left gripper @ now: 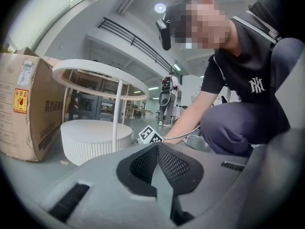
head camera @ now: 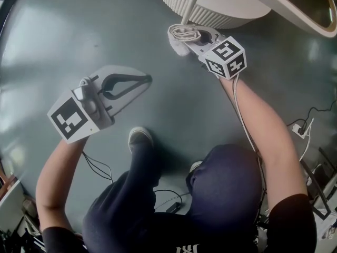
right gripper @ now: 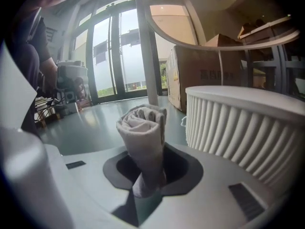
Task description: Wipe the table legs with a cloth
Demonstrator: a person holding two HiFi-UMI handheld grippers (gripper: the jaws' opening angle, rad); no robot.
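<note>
- Pinching a rolled, off-white cloth (right gripper: 142, 132) by its lower end in the right gripper (head camera: 190, 36), with both jaws closed firmly on the fabric.
- Presenting the free, bunched end of the roll beyond the tips, probably as the wiping face.
- Reaching far and low, bringing the cloth just beside the thin white table leg (head camera: 192, 3), close above the ribbed round base (head camera: 226, 12); not showing clearly whether touching the leg or not.
- Seemingly lining up for a stroke along the leg.
- Hovering the left gripper (head camera: 146, 79) nearer and to the left, over the grey floor (head camera: 47, 46), well apart from the leg, pressed fully together on nothing, likely just staying out of the way.
- Looking soft and tightly wound, showing layered folds at the top.
</note>
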